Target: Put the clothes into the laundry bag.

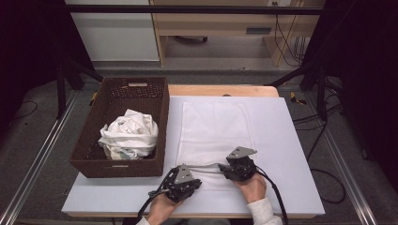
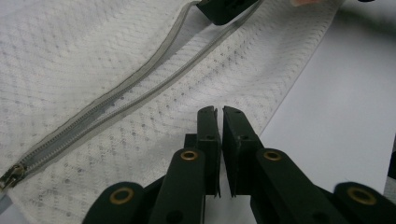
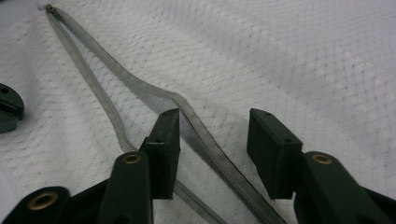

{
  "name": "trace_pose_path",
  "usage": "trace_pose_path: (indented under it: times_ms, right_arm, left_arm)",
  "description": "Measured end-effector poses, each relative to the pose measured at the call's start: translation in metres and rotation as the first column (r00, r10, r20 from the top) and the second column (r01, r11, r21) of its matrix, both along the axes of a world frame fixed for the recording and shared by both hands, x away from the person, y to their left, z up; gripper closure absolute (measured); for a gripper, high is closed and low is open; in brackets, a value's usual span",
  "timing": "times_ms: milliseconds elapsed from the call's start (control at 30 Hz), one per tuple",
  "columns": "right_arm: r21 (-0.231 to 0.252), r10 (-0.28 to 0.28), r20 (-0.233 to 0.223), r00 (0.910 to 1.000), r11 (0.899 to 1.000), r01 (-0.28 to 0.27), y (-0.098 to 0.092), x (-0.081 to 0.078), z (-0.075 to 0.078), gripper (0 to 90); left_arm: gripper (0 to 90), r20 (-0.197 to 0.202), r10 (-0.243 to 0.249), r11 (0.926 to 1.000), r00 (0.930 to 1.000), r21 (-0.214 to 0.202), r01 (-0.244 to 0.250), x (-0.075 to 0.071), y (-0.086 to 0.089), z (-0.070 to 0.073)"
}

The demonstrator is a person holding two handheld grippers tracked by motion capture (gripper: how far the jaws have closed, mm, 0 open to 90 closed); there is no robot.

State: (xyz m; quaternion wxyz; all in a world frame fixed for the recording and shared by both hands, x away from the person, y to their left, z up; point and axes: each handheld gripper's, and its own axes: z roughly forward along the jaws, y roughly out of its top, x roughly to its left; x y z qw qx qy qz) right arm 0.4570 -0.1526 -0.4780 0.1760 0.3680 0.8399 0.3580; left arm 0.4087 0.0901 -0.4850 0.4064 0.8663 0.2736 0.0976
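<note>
A white mesh bag (image 1: 216, 124) lies flat on the white table (image 1: 291, 154), its grey zipper (image 2: 135, 91) gaping open along the near edge. The zipper slider (image 2: 11, 175) sits at one end of the opening. My left gripper (image 2: 219, 112) stands on the bag's near edge with its jaws closed to a thin white sliver of mesh. My right gripper (image 3: 212, 123) is open, and its jaws straddle one zipper tape (image 3: 201, 135) without pressing it. In the high view the left gripper (image 1: 198, 172) and the right gripper (image 1: 221, 167) point at each other over the zipper.
A dark wicker basket (image 1: 159, 117) stands at the table's left with a crumpled white cloth (image 1: 129, 133) inside. A wooden board (image 1: 220, 90) edges the far side of the table. Bare white table lies right of the bag.
</note>
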Motion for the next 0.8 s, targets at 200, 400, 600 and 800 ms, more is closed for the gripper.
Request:
trace_pose_path:
  times_ms: [200, 400, 600, 800]
  right_arm:
    - [-0.020, -0.007, -0.012, 0.9999, 1.000, 0.007, 0.000, 0.002, -0.002, 67.2]
    - [-0.033, 0.006, -0.022, 0.9997, 0.999, -0.007, 0.000, 0.004, 0.000, 84.8]
    - [-0.010, -0.004, 0.021, 0.9998, 1.000, 0.004, -0.003, 0.001, 0.006, 88.1]
    - [0.021, 0.008, 0.076, 0.9971, 1.000, -0.010, -0.005, -0.004, 0.021, 88.2]
  left_arm:
    - [87.9, -0.002, 0.007, 1.0000, 1.0000, -0.007, -0.007, 0.000, 0.001, -0.001]
    - [88.7, 0.002, 0.009, 0.9999, 1.0000, -0.004, -0.009, 0.000, 0.000, -0.001]
    - [85.7, 0.014, 0.006, 0.9999, 0.9999, 0.013, -0.007, 0.001, -0.002, 0.002]
    - [63.4, 0.126, 0.067, 0.9971, 0.9898, -0.045, -0.062, 0.015, -0.006, 0.034]
